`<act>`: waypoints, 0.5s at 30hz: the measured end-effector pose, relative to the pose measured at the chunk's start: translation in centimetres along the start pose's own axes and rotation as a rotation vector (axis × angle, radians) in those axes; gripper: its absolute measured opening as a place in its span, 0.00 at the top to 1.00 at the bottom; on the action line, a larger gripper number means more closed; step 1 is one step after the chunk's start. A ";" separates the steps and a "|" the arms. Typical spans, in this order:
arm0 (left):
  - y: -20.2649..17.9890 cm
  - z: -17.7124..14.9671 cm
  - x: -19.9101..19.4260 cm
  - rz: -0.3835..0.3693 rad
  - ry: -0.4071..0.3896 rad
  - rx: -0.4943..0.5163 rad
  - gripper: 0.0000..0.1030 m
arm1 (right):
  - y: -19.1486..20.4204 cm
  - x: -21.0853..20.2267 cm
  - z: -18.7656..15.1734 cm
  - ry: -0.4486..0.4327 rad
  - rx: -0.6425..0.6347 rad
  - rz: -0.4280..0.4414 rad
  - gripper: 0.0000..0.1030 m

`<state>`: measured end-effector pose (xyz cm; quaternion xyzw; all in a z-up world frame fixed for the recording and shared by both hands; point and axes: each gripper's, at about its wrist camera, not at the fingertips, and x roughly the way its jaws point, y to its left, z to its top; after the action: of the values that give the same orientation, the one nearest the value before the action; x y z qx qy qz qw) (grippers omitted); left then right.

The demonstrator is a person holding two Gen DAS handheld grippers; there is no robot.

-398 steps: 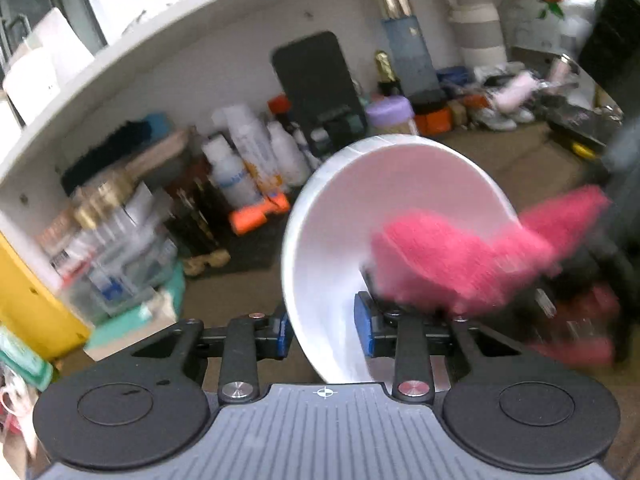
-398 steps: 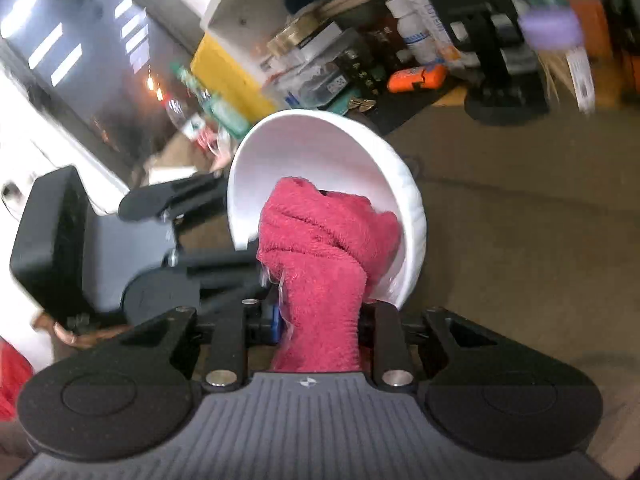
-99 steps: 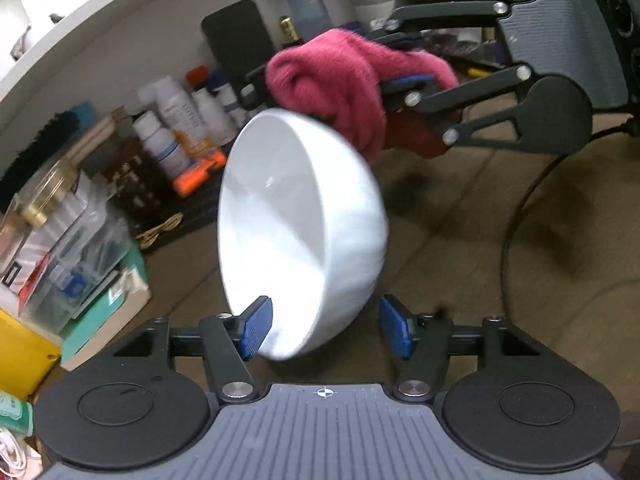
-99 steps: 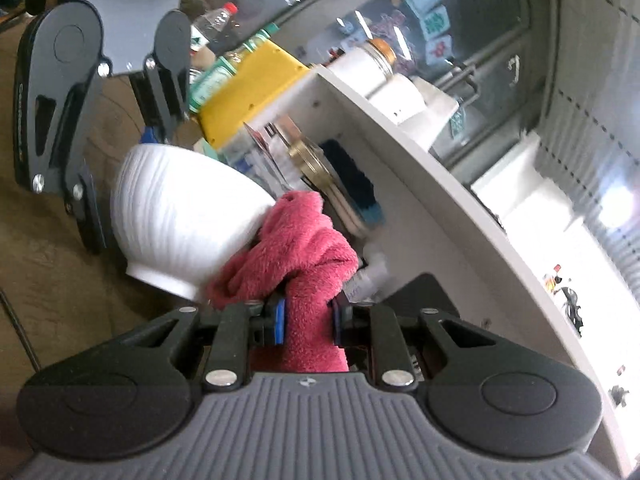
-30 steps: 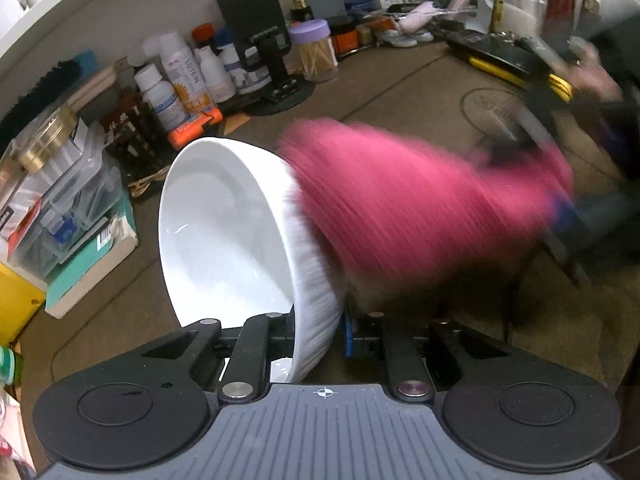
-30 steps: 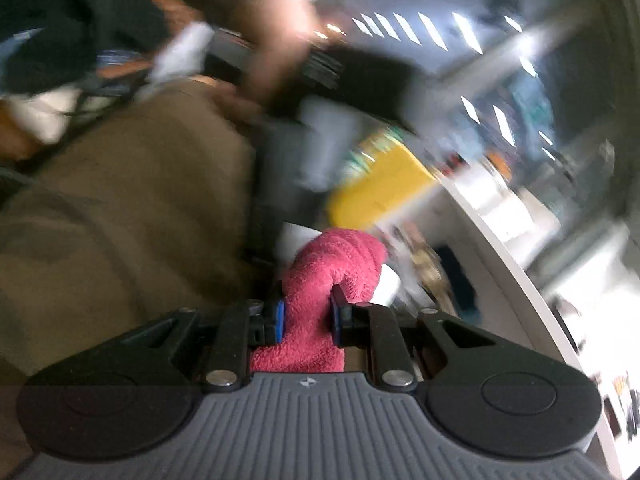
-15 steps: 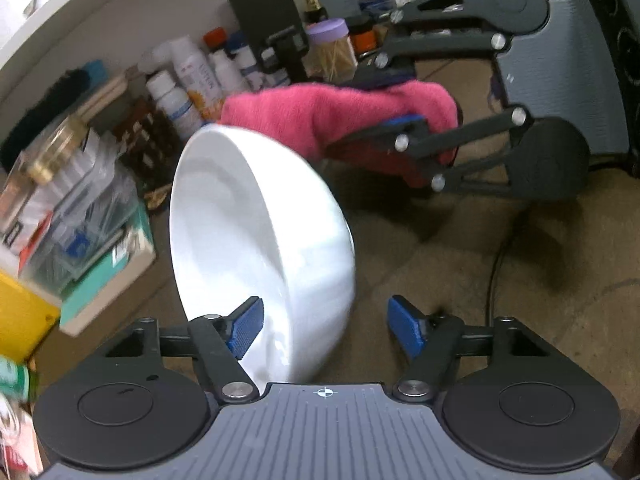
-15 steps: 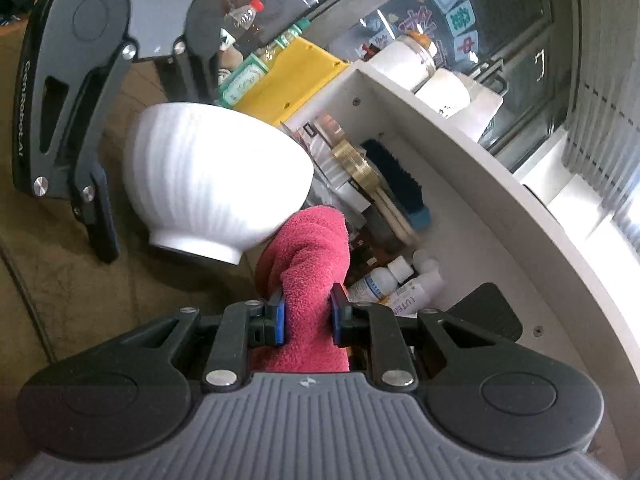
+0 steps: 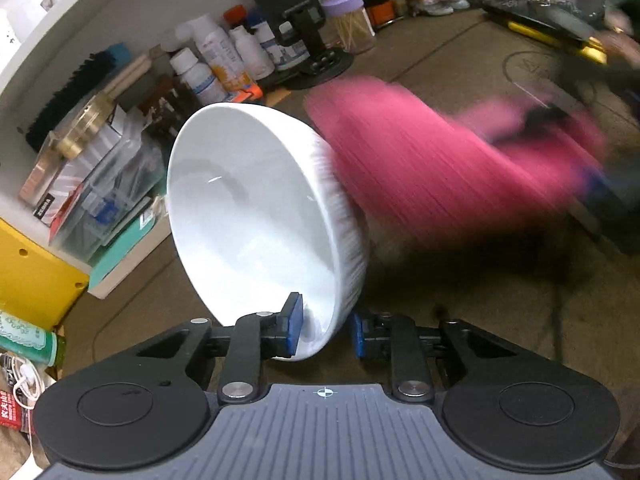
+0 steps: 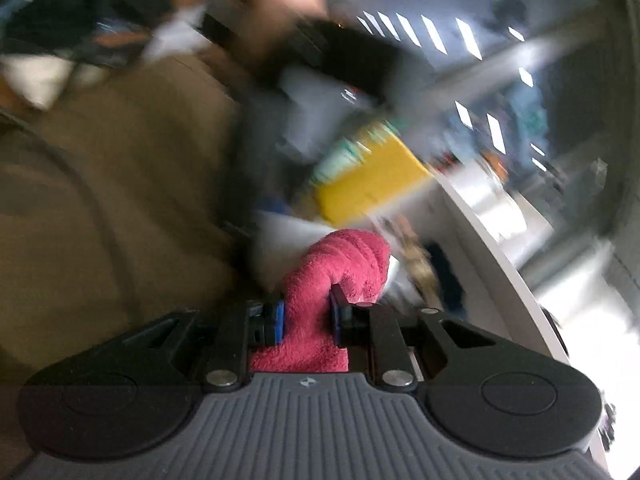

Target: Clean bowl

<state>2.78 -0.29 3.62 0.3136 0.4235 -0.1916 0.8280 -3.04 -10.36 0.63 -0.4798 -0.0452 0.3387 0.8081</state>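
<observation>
A white ribbed bowl (image 9: 256,216) is held tilted on its side above the table, its inside facing left. My left gripper (image 9: 326,332) is shut on the bowl's lower rim, one blue pad inside and one outside. A pink-red towel (image 9: 420,168), motion-blurred, presses against the bowl's outer wall from the right. In the right wrist view my right gripper (image 10: 308,318) is shut on the towel (image 10: 340,268), and a blurred patch of the white bowl (image 10: 280,236) shows just behind the cloth.
Bottles (image 9: 216,60), a black phone stand (image 9: 292,12) and a purple-lidded jar (image 9: 348,20) crowd the back of the brown table (image 9: 460,292). Boxes and a yellow case (image 9: 28,268) sit under a white shelf at left. A cable (image 9: 560,320) lies at right.
The bowl has turned so its inside faces left, and my left gripper has closed on its rim. The towel has swept from the bowl's top down onto its right outer wall, moving fast.
</observation>
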 end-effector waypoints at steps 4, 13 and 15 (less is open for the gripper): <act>-0.2 0.2 0.4 0.008 0.013 -0.009 0.75 | -1.1 0.9 0.4 0.030 0.041 -0.028 0.80; -0.6 0.4 0.7 -0.005 -0.002 -0.014 0.73 | -3.7 3.1 1.3 0.096 0.131 -0.091 0.80; -0.6 0.5 0.8 -0.005 -0.001 -0.011 0.73 | -4.2 3.9 1.2 0.102 0.150 -0.100 0.80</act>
<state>3.19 -1.13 2.92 0.3079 0.4251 -0.1913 0.8294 1.61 -8.44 3.70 -0.4315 -0.0022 0.2756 0.8590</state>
